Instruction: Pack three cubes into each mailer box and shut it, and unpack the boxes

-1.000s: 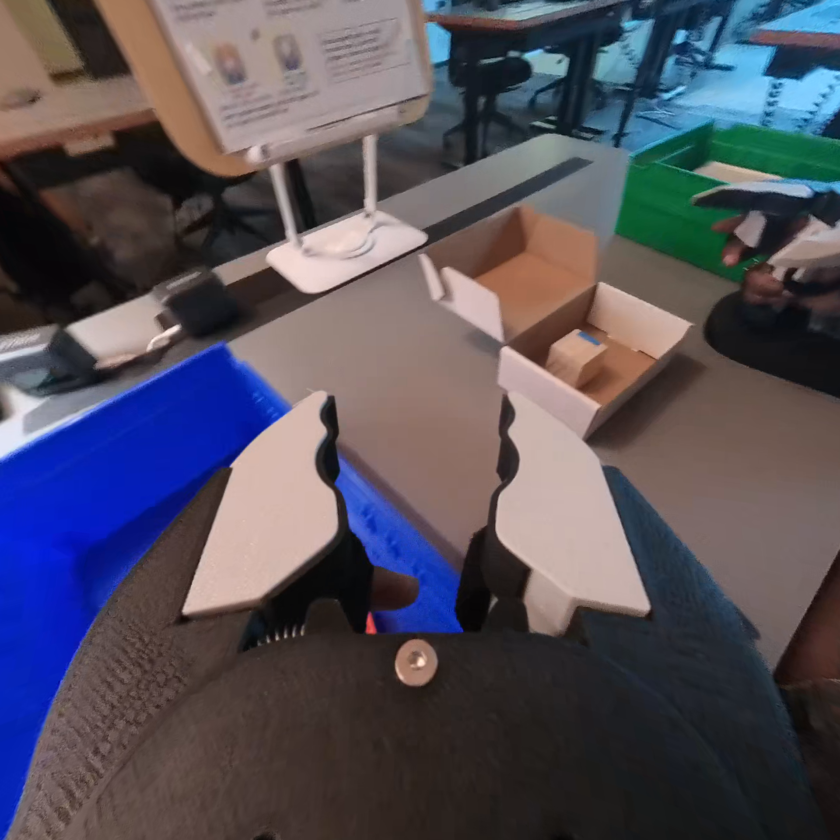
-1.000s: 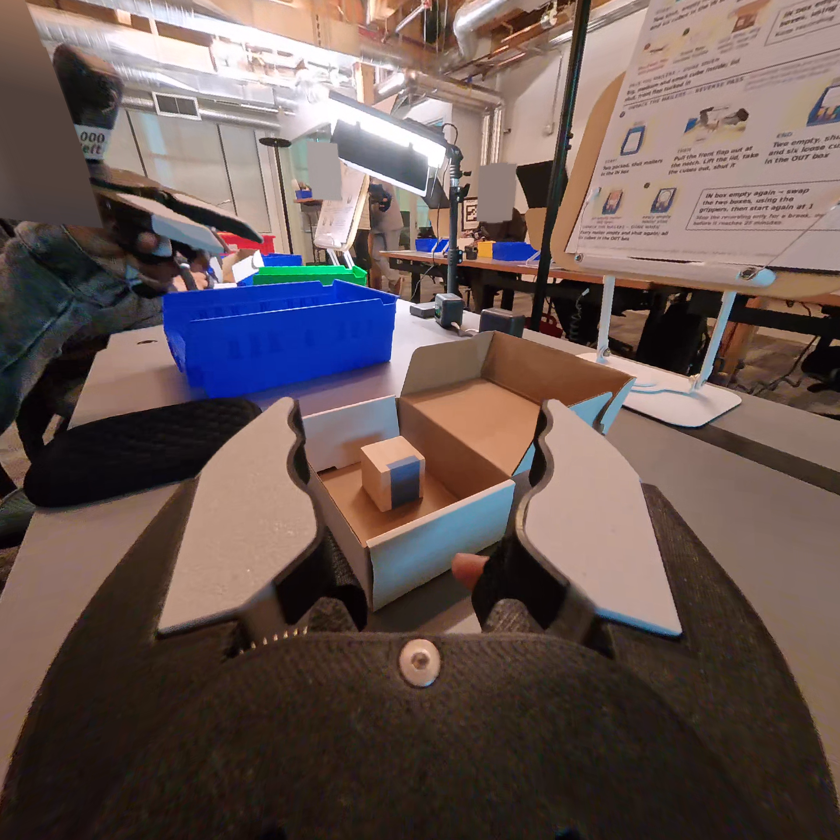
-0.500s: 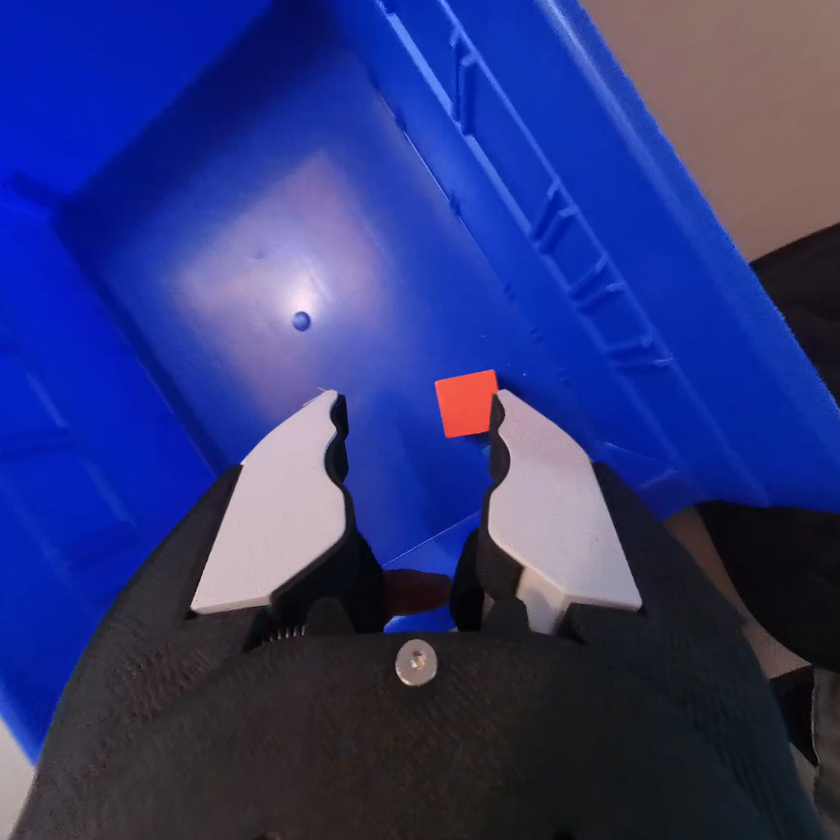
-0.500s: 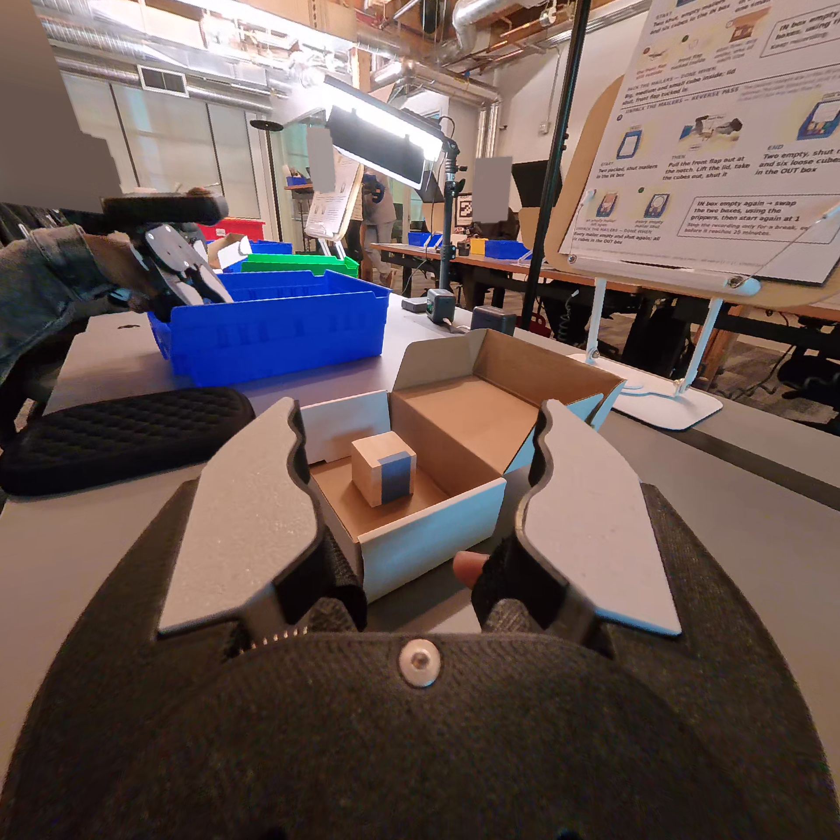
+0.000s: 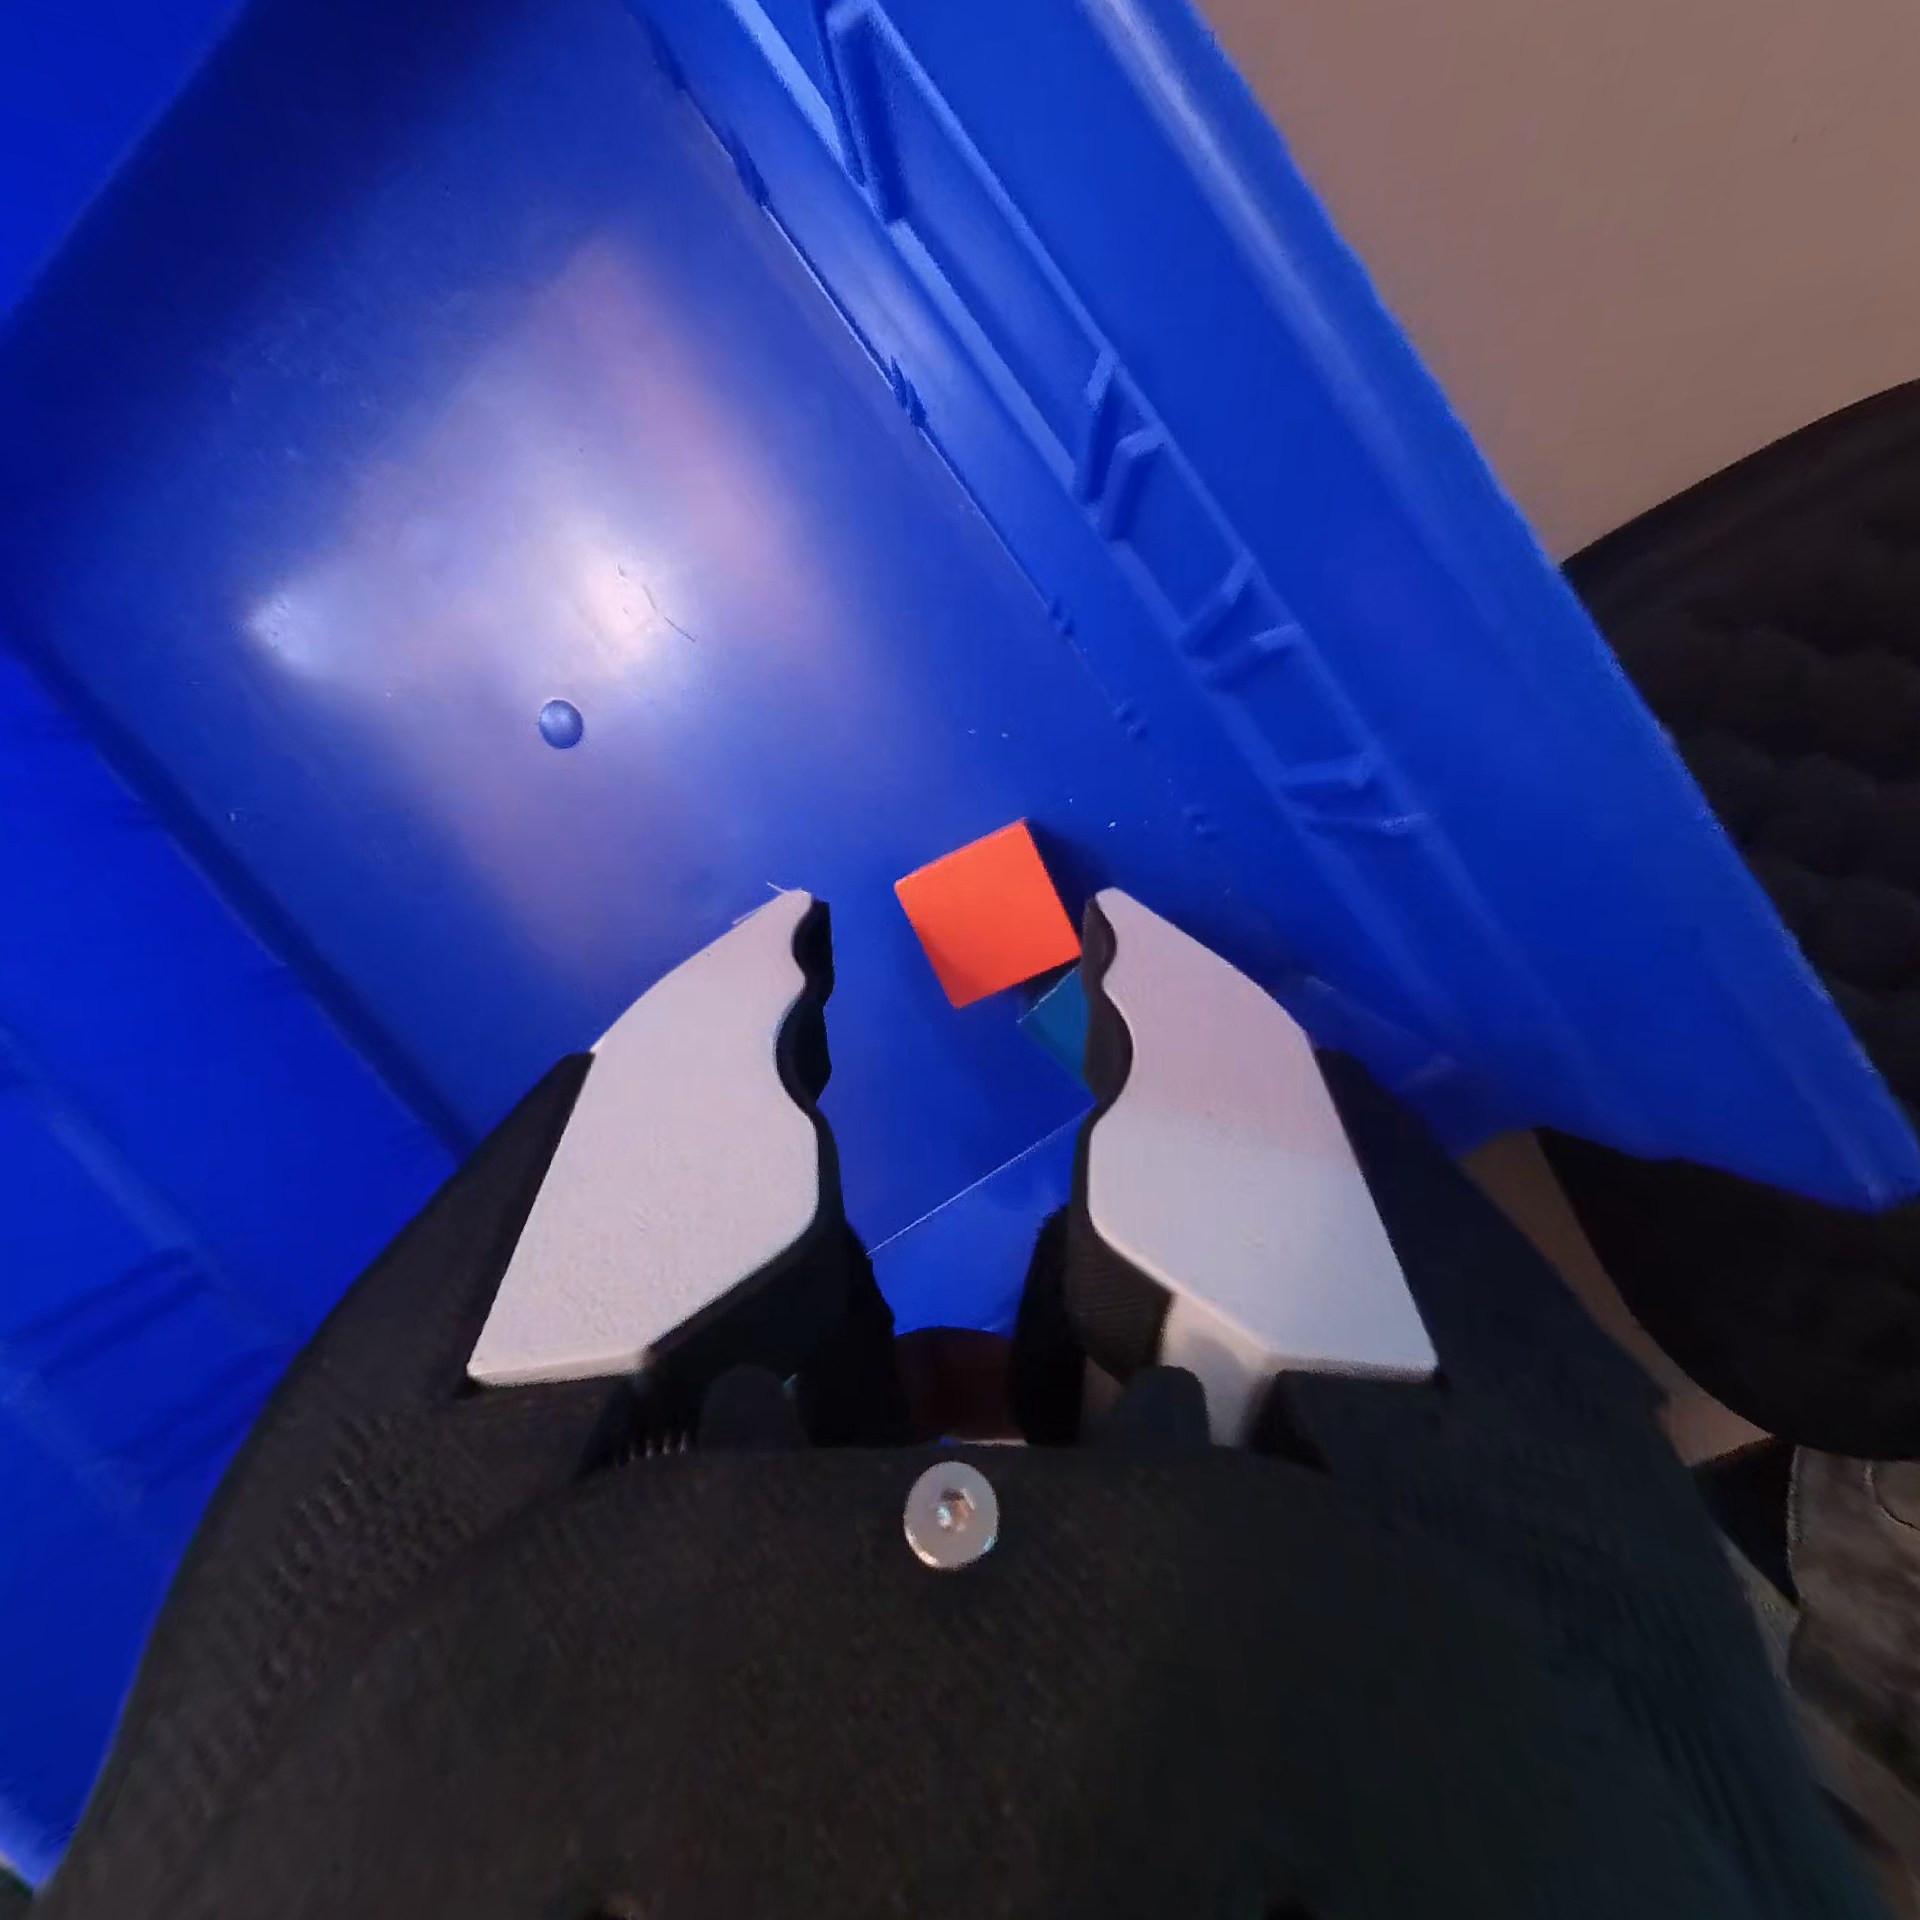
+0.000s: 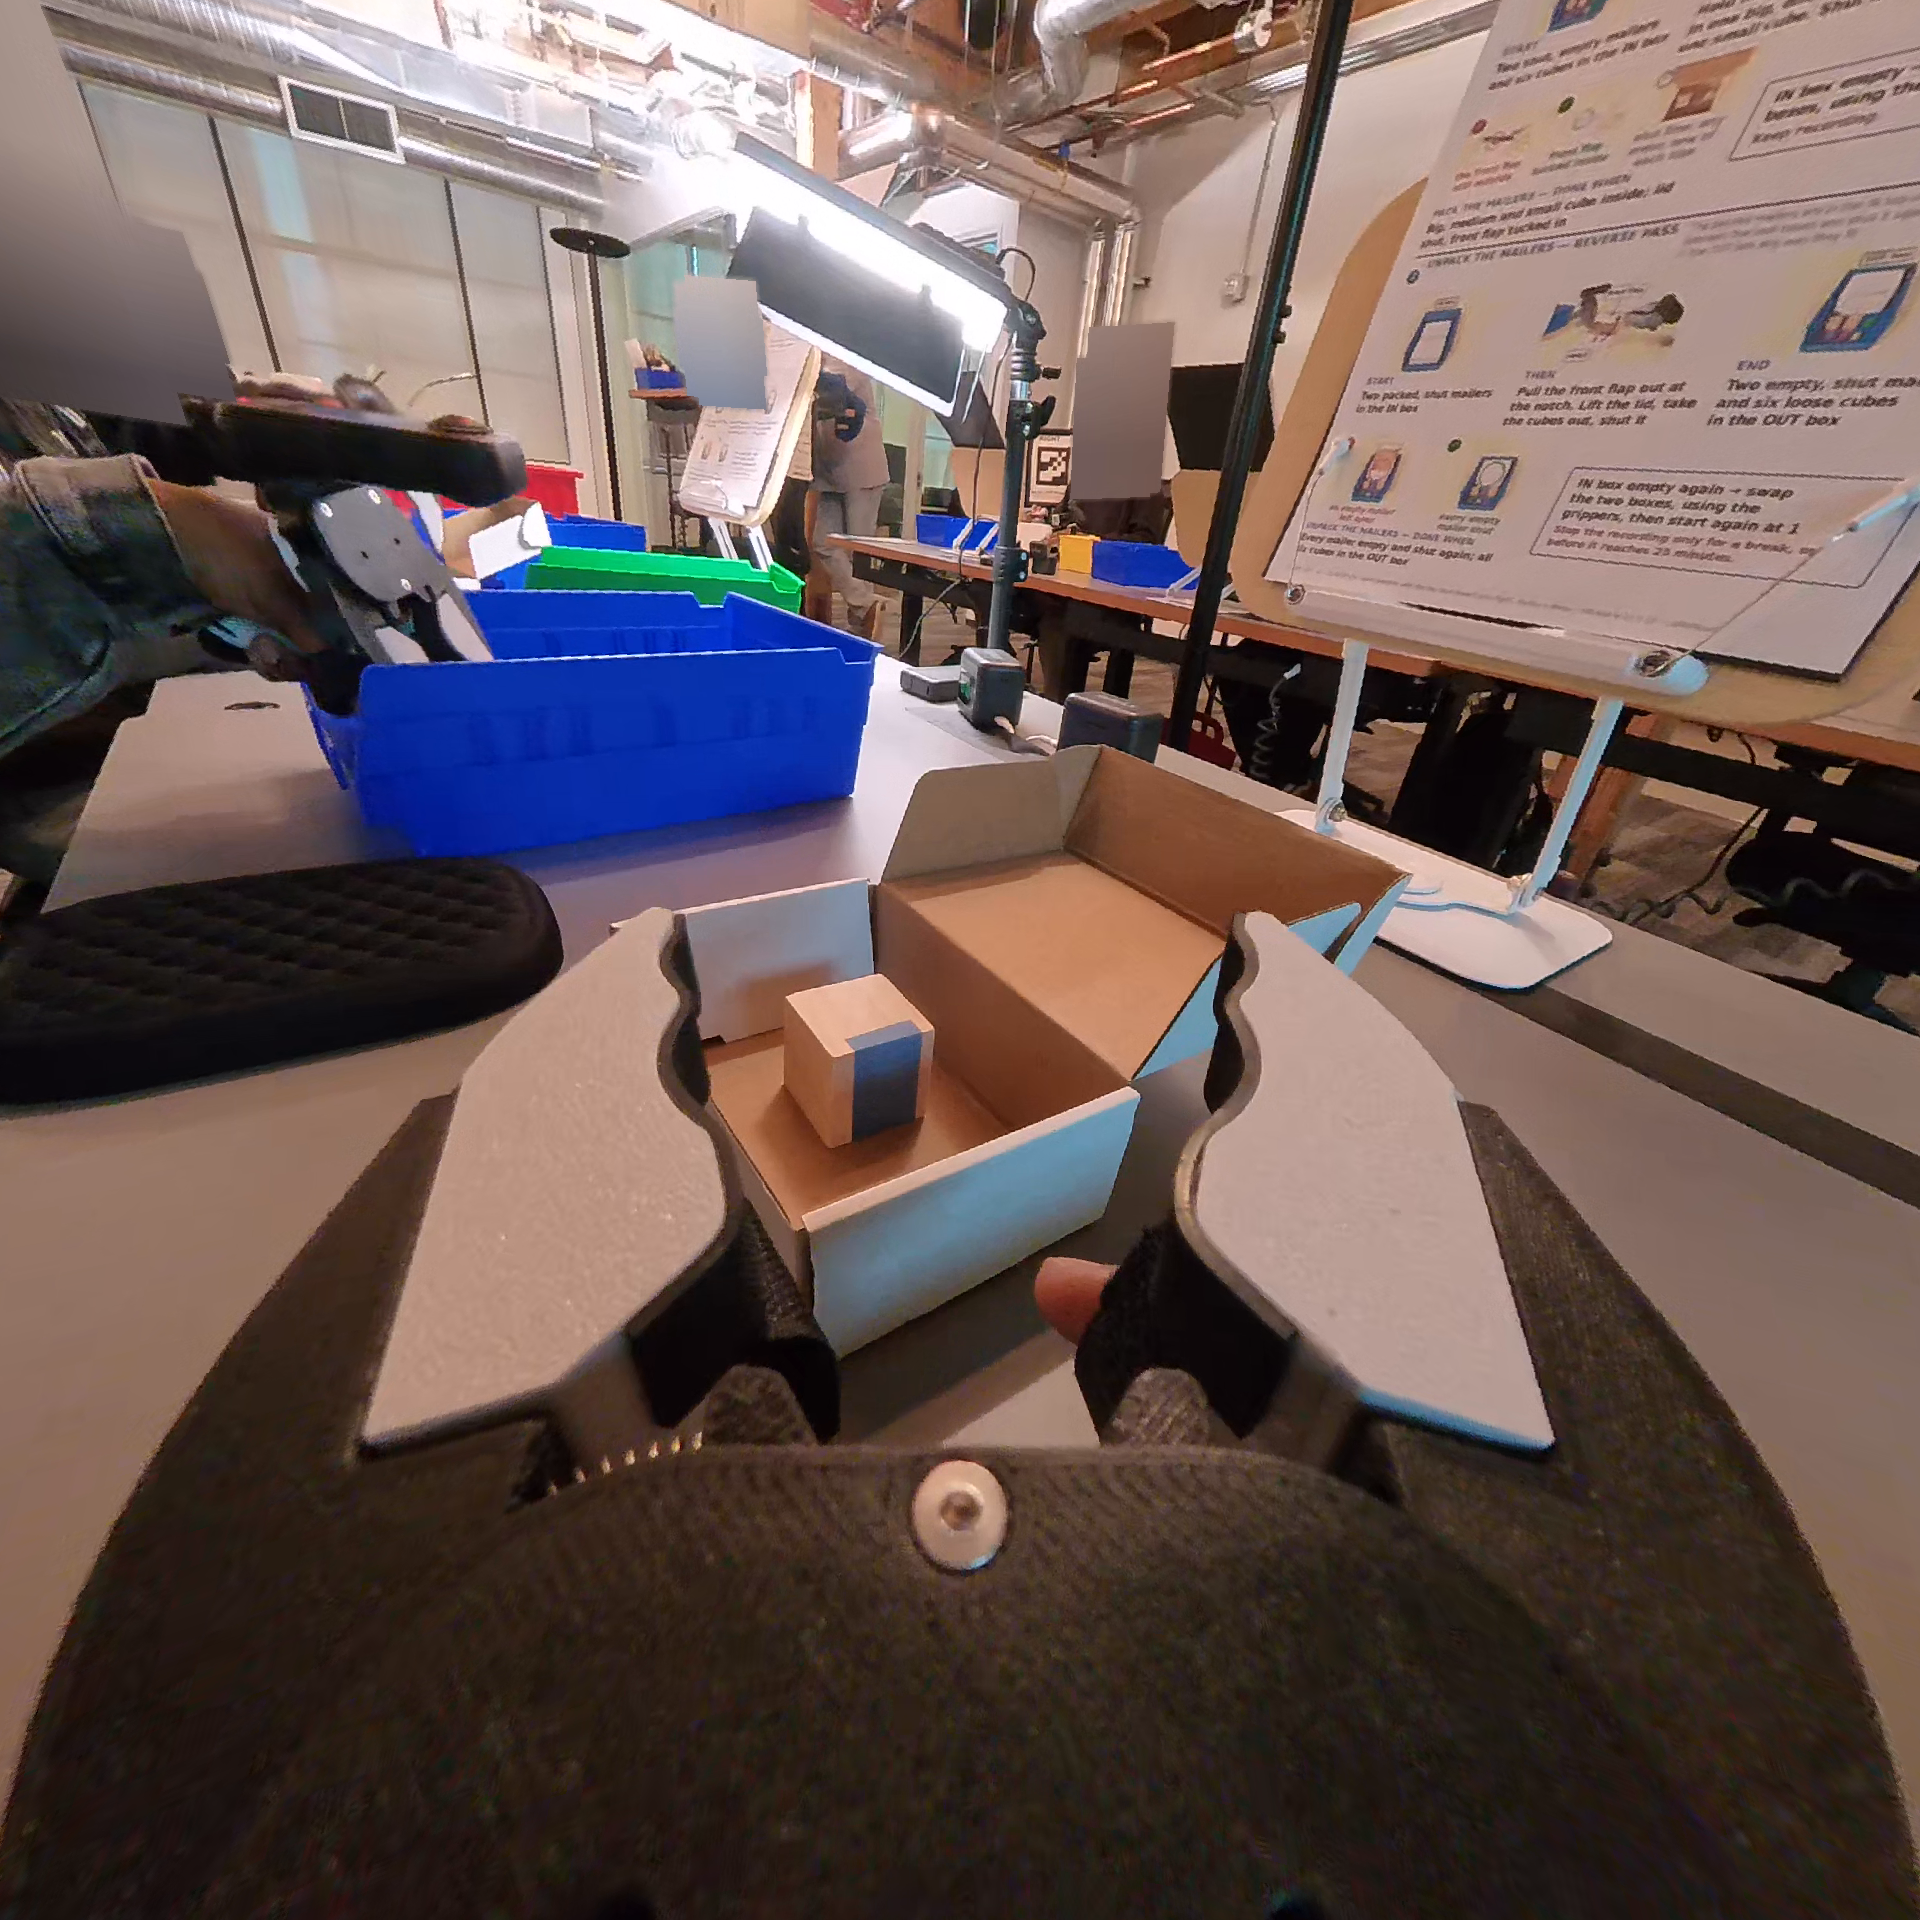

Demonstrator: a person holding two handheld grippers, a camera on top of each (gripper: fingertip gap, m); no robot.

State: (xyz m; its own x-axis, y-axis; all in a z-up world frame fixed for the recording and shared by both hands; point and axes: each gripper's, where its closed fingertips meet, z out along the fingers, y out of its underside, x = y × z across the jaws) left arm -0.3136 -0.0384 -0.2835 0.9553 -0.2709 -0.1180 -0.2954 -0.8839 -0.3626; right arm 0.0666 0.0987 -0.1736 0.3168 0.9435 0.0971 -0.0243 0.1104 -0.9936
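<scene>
A small cube with an orange-red top (image 5: 985, 910) lies on the floor of the blue bin (image 5: 436, 499), against its right wall. My left gripper (image 5: 951, 909) is open and points down into the bin, with the cube between its fingertips, close to the right one. It also shows reaching into the bin (image 6: 623, 717) in the right wrist view (image 6: 416, 613). My right gripper (image 6: 951, 935) is open and empty, just in front of the open white mailer box (image 6: 966, 1226). A wooden cube with a blue patch (image 6: 857, 1055) sits inside that box.
A black padded rest (image 6: 260, 966) lies left of the mailer box. An instruction board on a white stand (image 6: 1621, 343) is at the right. A green bin (image 6: 665, 571) sits behind the blue one. Small black devices (image 6: 1101, 722) lie at the table's back edge. There is about 45 centimeters between the tips of the two grippers.
My left gripper swung from above the table down into the blue bin and closed in on the orange-red cube. My right gripper stayed open, hardly moving in front of the mailer box.
</scene>
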